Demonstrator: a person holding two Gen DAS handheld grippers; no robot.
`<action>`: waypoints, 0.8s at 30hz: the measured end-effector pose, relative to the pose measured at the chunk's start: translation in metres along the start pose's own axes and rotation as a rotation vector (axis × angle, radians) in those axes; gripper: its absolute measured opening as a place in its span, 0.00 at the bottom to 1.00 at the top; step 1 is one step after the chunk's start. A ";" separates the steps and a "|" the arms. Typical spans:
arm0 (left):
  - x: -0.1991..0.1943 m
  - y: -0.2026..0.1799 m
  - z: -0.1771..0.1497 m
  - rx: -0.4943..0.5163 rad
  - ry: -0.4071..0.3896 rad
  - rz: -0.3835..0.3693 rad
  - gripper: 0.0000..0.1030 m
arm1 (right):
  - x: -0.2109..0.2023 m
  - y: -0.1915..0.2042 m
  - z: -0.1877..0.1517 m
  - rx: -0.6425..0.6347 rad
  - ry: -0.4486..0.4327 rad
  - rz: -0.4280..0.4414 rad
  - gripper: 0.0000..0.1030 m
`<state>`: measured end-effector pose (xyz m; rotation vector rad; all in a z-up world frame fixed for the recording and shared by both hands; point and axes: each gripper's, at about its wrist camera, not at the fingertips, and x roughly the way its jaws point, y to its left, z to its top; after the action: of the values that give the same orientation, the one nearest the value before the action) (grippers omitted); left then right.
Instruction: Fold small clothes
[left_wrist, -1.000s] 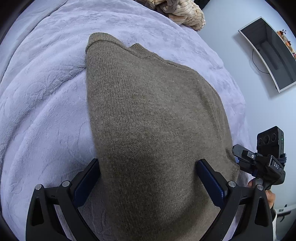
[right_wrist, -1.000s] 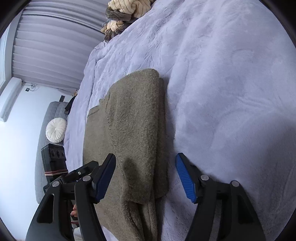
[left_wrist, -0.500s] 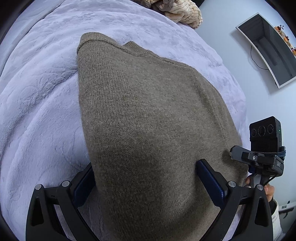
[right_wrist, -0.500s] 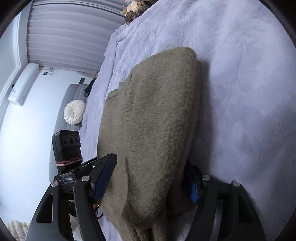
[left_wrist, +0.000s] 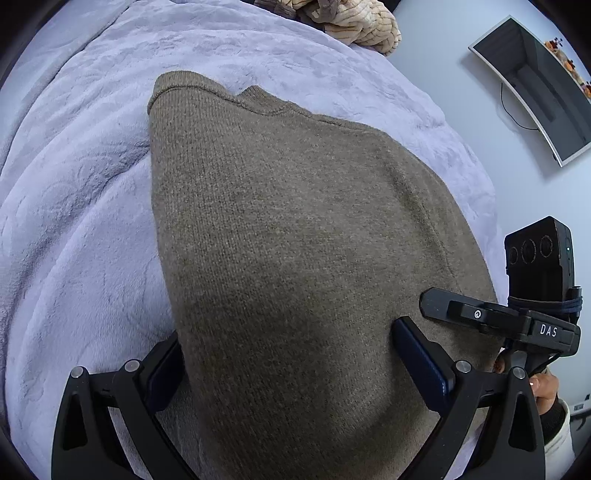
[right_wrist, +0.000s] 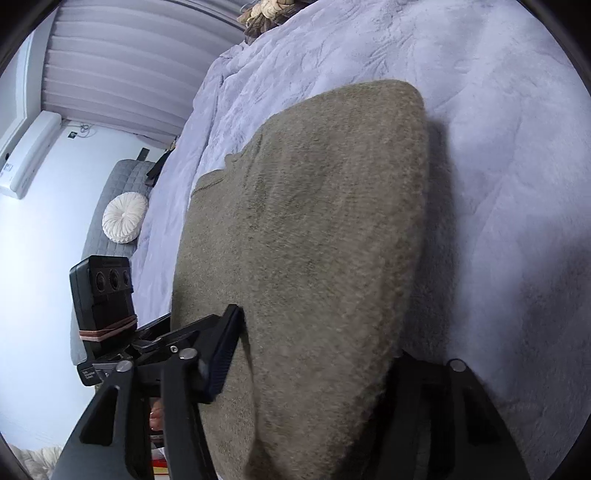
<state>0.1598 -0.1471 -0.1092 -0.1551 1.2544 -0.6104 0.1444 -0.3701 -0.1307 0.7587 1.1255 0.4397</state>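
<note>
Right gripper (right_wrist: 314, 354) has advanced over the sweater (right_wrist: 306, 240) hem, jaws closing around it; left gripper (left_wrist: 291, 354) straddles its near edge unclamped; sweater on blanket (left_wrist: 74, 240), sleeves folded in, cross-fold pending.

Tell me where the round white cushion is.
In the right wrist view, the round white cushion sits at the left on a grey quilted seat, beside the lilac blanket's far edge.
</note>
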 end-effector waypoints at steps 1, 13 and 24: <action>-0.002 -0.001 -0.001 0.004 -0.006 0.002 0.95 | -0.002 -0.003 -0.001 0.020 -0.006 0.014 0.42; -0.050 -0.010 -0.013 0.069 -0.055 -0.001 0.67 | -0.027 0.006 -0.015 0.123 -0.069 0.207 0.35; -0.125 -0.016 -0.053 0.088 -0.104 -0.038 0.67 | -0.055 0.054 -0.046 0.074 -0.058 0.247 0.35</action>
<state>0.0833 -0.0851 -0.0147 -0.1361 1.1246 -0.6808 0.0835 -0.3557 -0.0660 0.9748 1.0021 0.5822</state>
